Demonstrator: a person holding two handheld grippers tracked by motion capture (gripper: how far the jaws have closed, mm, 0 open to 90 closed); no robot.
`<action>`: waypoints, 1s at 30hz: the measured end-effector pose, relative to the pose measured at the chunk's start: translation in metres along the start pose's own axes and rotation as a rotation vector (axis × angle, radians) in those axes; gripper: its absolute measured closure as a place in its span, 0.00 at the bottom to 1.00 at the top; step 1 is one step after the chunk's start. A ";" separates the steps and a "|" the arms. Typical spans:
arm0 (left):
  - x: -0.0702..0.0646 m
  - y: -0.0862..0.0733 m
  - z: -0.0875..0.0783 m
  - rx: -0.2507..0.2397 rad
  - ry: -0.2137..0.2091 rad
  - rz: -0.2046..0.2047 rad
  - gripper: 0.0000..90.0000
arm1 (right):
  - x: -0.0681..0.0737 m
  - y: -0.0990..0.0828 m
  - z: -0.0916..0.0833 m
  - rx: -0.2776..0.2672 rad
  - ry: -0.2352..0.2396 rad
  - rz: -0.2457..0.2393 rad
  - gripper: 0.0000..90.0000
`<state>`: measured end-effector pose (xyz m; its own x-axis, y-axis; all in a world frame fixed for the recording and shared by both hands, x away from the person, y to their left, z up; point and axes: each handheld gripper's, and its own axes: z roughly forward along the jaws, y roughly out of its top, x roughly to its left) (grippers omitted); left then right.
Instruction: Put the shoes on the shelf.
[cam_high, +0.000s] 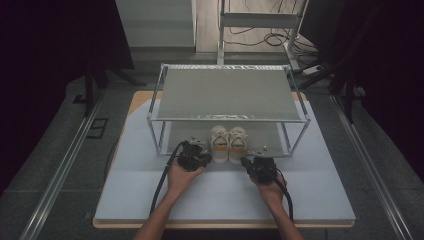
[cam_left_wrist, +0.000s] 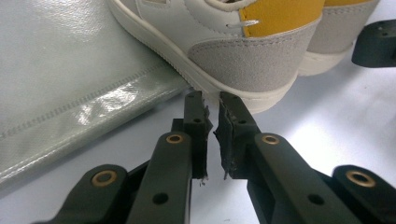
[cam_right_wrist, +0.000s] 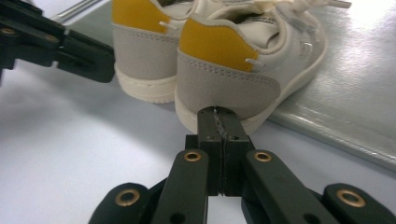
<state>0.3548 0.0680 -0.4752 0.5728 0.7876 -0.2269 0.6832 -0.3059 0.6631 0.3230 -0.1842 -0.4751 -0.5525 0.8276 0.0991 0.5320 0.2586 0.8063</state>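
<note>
Pair of shoes (cam_high: 228, 143): sitting heels-out under the rack (cam_high: 227, 92), likely light and soft-sided, best gripped at the stiffer heel; left gripper (cam_left_wrist: 211, 122) fingers resting slightly apart, right gripper (cam_right_wrist: 218, 122) fingers pressing together, both just behind the heels.

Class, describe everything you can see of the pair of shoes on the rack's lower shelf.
The pair of shoes is small, off-white, with grey suede-like heels, yellow heel panels, pale laces and thick cream soles. They stand upright, side by side, on the grey lower shelf, heels jutting over its front edge toward the person. The left gripper and right gripper each sit at a heel.
</note>
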 end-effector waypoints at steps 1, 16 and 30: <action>-0.001 0.000 0.000 0.001 0.000 0.003 0.90 | -0.001 0.000 0.000 0.000 -0.007 0.007 0.99; -0.017 0.004 -0.002 -0.012 -0.025 0.041 0.89 | -0.007 0.005 0.007 -0.015 -0.031 0.006 0.99; -0.007 0.017 0.002 0.012 -0.018 0.037 0.89 | -0.002 0.004 0.014 -0.008 0.001 0.001 0.99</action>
<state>0.3635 0.0564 -0.4641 0.6061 0.7658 -0.2150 0.6665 -0.3414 0.6627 0.3348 -0.1779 -0.4800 -0.5524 0.8275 0.1007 0.5275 0.2535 0.8108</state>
